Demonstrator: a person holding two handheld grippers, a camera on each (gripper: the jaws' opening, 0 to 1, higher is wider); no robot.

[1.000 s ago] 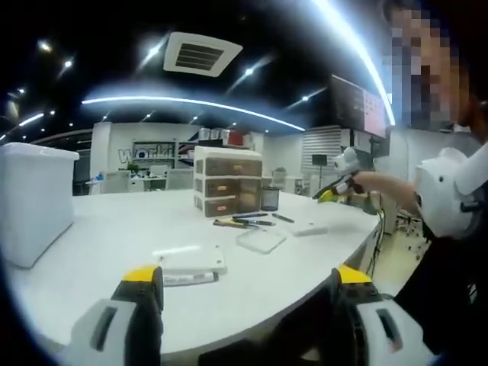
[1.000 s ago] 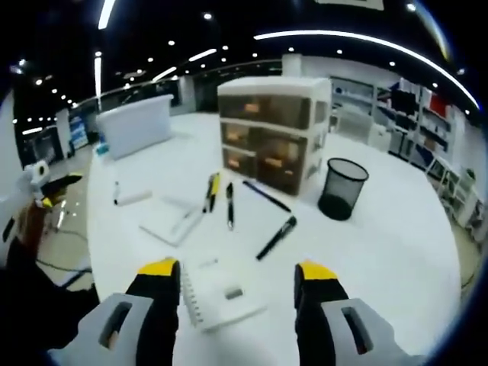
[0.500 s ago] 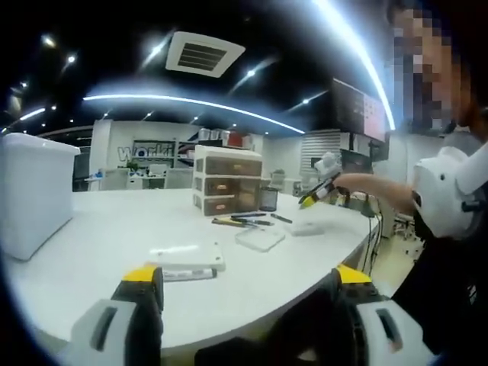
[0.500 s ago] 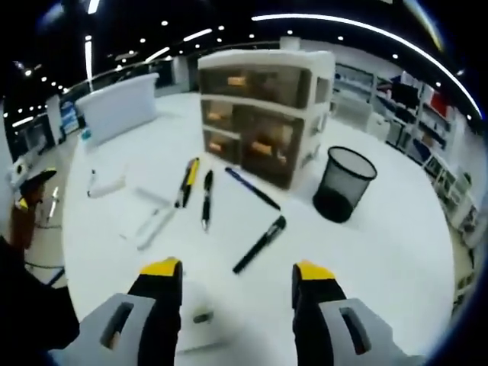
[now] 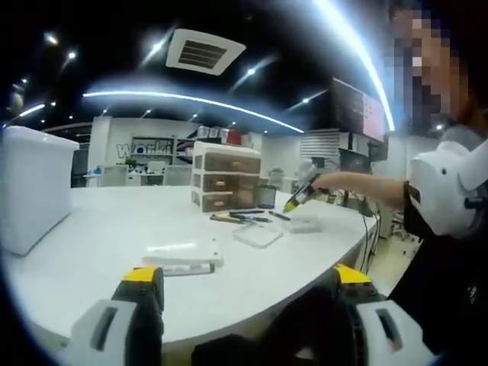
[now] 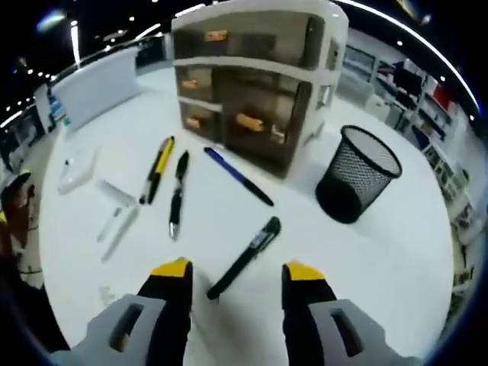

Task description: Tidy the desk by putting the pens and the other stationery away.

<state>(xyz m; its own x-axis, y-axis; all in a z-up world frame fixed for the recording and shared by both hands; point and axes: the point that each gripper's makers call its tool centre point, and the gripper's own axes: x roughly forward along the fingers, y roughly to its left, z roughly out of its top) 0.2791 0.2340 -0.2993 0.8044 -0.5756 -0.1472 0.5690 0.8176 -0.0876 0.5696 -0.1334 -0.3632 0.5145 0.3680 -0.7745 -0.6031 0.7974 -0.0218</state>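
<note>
In the right gripper view the right gripper [image 6: 235, 268] hangs over the white desk [image 6: 396, 252] with its yellow-tipped jaws spread and nothing between them; the near end of a black marker [image 6: 245, 257] lies on the desk just ahead of the gap. Beyond it lie a blue pen [image 6: 237, 176], a black pen [image 6: 177, 194] and a yellow-and-black pen [image 6: 156, 168], each apart from the others, with bare desk around them. A black mesh pen cup [image 6: 357, 183] stands upright to the right, beside a drawer unit [image 6: 255, 84] whose drawer fronts carry orange labels too blurred to read. In the left gripper view the left gripper [image 5: 245, 279] is held low at the curved near edge of the desk, jaws wide apart and empty, with a white eraser-like block [image 5: 183, 257] ahead on open surface. Large letters on the far wall are partly hidden and unreadable.
</note>
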